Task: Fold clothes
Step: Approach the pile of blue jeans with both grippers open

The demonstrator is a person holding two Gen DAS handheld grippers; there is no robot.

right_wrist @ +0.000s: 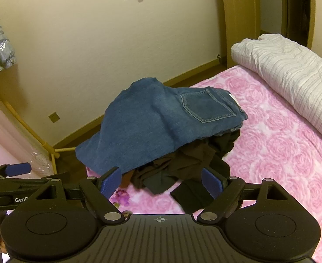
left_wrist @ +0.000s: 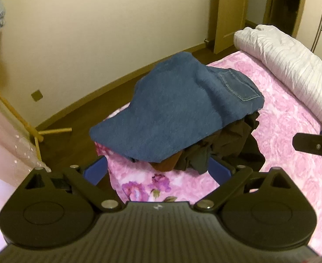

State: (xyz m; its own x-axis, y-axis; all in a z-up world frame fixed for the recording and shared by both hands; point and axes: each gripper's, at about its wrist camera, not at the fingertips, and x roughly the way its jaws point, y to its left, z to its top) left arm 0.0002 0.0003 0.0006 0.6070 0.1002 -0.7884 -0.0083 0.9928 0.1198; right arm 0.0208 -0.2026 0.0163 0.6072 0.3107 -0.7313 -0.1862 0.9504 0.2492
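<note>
A: Jeans [right_wrist: 152, 122] are lying atop dark clothes [right_wrist: 182, 164] at frame centre on the bed [right_wrist: 281, 142]; both grippers' jaws are gaping wide, holding nothing.

B: Grabbing low is risking dragging several garments together.

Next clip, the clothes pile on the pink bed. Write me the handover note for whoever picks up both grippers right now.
Left gripper: open, empty, aimed down at the near edge of the pile.
Right gripper: open, empty, just short of the dark clothes.
Things: blue jeans lie draped over the top of the heap, back pocket up. Dark clothes are crumpled beneath them, with a rust-brown piece showing at the near edge. All sit on the pink floral bedspread; a rolled white quilt lies at the far side.
Done: nothing folded yet.
Left: lift the jeans off, fold them, then the rest.
</note>
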